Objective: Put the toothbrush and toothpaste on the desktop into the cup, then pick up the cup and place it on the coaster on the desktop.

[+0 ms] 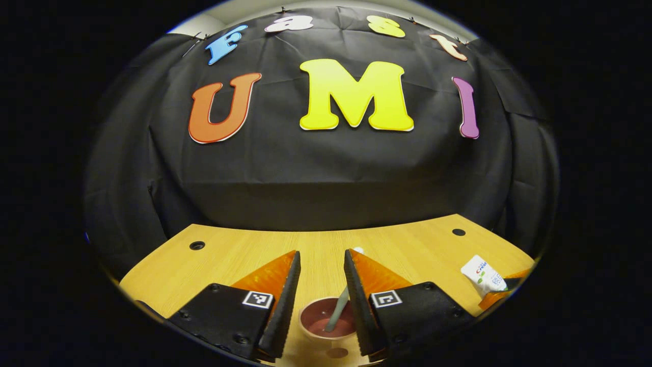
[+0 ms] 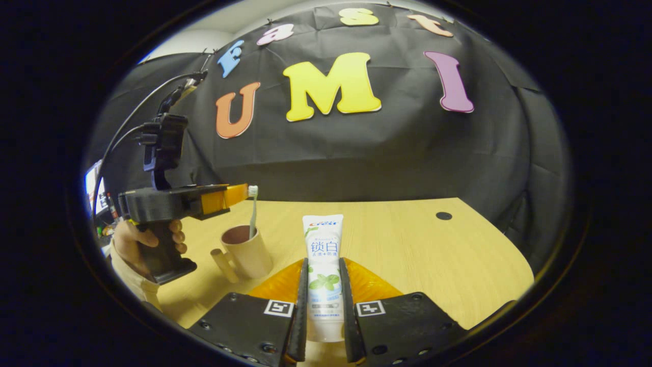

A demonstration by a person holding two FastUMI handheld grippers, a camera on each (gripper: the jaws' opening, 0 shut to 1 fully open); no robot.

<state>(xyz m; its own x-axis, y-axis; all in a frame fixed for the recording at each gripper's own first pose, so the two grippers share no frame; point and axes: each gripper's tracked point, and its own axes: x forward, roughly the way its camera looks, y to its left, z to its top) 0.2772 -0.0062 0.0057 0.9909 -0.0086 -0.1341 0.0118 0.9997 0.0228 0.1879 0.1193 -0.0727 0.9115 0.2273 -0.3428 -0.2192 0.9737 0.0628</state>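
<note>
The toothpaste (image 2: pixel 323 265), a flat white tube, is standing upright between the right gripper (image 2: pixel 323 285) fingers, which are pinching its lower body. At 9 o'clock from it, the toothbrush (image 2: pixel 252 214) is leaning inside the smooth beige cup (image 2: pixel 247 251), which is resting on the light wood-grain table (image 2: pixel 407 244) with round holes. The left gripper (image 1: pixel 322 275) fingers are hanging spread above the cup, toothbrush handle between them, untouched. Creased black cloth is backing the table.

A recording booth: black cloth wall (image 2: pixel 387 148) behind a wooden desktop (image 2: pixel 407 239) (drilled holes).
</note>
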